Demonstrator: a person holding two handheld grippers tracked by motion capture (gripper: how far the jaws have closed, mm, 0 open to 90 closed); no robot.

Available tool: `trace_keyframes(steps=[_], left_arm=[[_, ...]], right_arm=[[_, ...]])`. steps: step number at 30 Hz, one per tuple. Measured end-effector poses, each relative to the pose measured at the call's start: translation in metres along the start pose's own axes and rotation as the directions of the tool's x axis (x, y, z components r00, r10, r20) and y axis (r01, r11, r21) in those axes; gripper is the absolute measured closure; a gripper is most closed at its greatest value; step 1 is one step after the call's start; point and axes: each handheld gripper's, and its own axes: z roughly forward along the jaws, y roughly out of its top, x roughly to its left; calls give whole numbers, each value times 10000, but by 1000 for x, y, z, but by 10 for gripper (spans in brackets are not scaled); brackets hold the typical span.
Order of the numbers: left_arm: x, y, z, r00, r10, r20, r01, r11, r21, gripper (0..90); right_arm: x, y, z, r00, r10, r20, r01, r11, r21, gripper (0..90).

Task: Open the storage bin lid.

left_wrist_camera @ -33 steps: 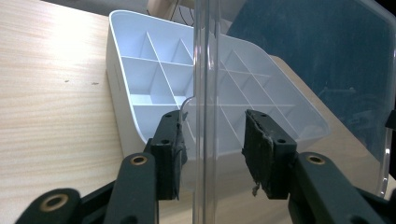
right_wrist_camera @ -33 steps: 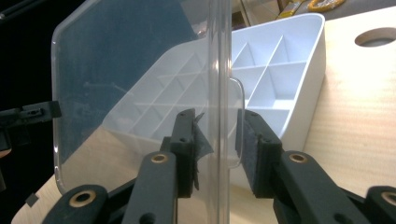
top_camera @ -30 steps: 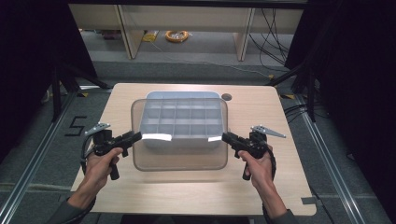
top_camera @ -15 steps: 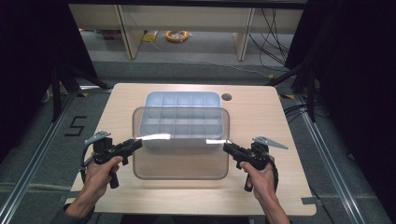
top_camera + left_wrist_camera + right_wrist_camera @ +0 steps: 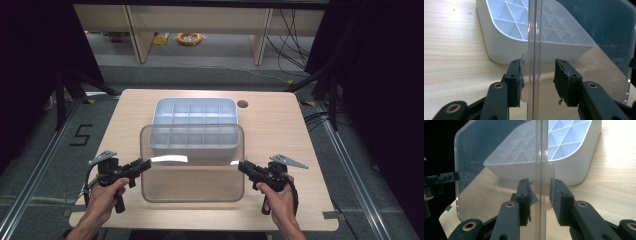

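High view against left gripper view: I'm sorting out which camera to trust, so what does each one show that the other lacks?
High view alone: both hands, the right gripper, the whole table, the floor beyond. Left gripper view alone: close up, the left gripper with its jaws on either side of the clear lid at its edge tab. Both: the lid, the white divided tray, the wooden tabletop.

The table (image 5: 300,150) is light wood with round corners. Near its far right side there is 1 small dark round hole (image 5: 243,104). A bit of grey tape (image 5: 329,215) sticks to its near right edge. The floor (image 5: 45,150) around it is grey, and a black number 5 (image 5: 81,135) is marked on it to the left. Far back, a yellow coil of cable (image 5: 189,38) lies on the floor between pale wooden legs (image 5: 134,30). Black cables (image 5: 295,35) hang at the far right.
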Motion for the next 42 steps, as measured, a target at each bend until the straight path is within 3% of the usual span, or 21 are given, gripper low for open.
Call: trace_keyframes(steps=[2, 3, 4, 11, 13, 14, 19, 20, 22, 26, 28, 30, 34, 36, 37, 40, 41, 42], left_arm=[[0, -2, -2, 10000, 59, -24, -59, 10000, 70, 581], [0, -3, -2, 10000, 43, -41, -42, 10000, 67, 580], [0, -4, -2, 10000, 52, -29, -51, 9999, 96, 580], [-1, -13, -3, 10000, -55, 51, 53, 9995, 326, 574], [-1, -16, -3, 9999, -106, 112, 102, 9993, 362, 573], [-1, -18, -3, 9998, -196, 80, 192, 9988, 450, 573], [0, -24, -1, 9998, -192, 110, 185, 9981, 584, 571], [0, -25, -1, 9997, -213, 98, 206, 9977, 650, 571], [0, -26, -1, 9996, -251, 109, 244, 9975, 656, 571], [0, -29, -1, 9997, -222, 96, 214, 9968, 772, 570], [1, -30, -1, 9995, -236, 217, 218, 9964, 817, 569], [0, -31, -2, 9997, -235, 106, 225, 9964, 821, 570], [2, -33, -1, 9995, -228, 236, 205, 9955, 923, 570], [1, -34, -1, 9996, -236, 151, 221, 9954, 930, 570], [2, -35, -1, 9997, -199, 171, 181, 9950, 977, 570], [3, -37, -1, 9994, -158, 316, 121, 9934, 1139, 571], [4, -38, 0, 9992, -151, 364, 107, 9930, 1174, 572], [4, -39, 1, 9996, -173, 220, 146, 9931, 1162, 572]], right_arm=[[3, -3, -2, 9994, 330, 40, -330, 9994, 66, 701], [1, -4, -2, 10000, 11, -44, -11, 10000, 67, 702], [4, -6, -3, 9996, 277, 29, -278, 9995, 130, 703], [4, -14, -11, 10000, 18, 41, -18, 9999, 111, 706], [7, -16, -14, 9993, 372, 21, -372, 9991, 202, 709], [5, -18, -14, 9998, 181, 64, -182, 9997, 132, 710], [4, -26, -17, 9996, 290, 56, -292, 9990, 340, 711], [5, -27, -18, 9987, 503, 56, -505, 9978, 418, 710], [3, -30, -18, 9996, 282, 95, -285, 9989, 363, 710], [4, -33, -19, 9987, 480, 144, -487, 9978, 458, 710], [2, -35, -19, 9995, 307, 105, -312, 9984, 461, 709], [4, -36, -21, 9980, 629, 18, -629, 9965, 552, 709], [1, -39, -20, 9989, 454, 68, -457, 9974, 558, 707], [2, -40, -20, 9963, 864, 28, -864, 9942, 643, 705], [-1, -41, -20, 9987, 495, 101, -501, 9968, 626, 703], [-3, -44, -20, 9981, 599, 109, -606, 9949, 802, 699], [-2, -44, -21, 9960, 894, -3, -891, 9924, 844, 698], [-4, -45, -20, 9969, 784, 88, -788, 9934, 837, 697]])
